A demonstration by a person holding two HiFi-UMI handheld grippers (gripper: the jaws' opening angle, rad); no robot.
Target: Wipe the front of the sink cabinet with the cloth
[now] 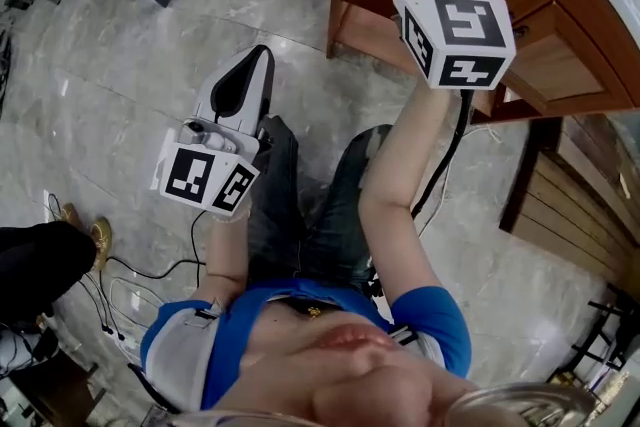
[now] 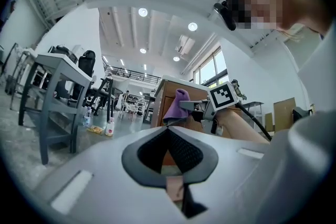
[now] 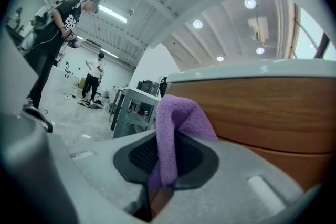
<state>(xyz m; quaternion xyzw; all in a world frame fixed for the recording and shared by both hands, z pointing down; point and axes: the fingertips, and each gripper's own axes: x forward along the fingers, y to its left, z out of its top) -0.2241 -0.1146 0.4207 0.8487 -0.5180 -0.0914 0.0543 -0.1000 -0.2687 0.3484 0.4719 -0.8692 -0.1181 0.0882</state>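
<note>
Two claws in use. Right claw point(image 3: 167, 136) pinches purple cloth point(image 3: 181, 113), raised at sink cabinet front point(image 3: 273, 107) so fabric can rub wood. Left claw point(image 1: 258, 65) pressed together w/ nothing inside, held low over floor point(image 1: 130, 25), clear of wipe path.

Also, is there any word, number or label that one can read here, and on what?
No text can be read.
Marker cube: black squares only, no letters.
Bottle label: too small to read.
T-shirt print: too blurred to read.
Cloth: no label shows.
</note>
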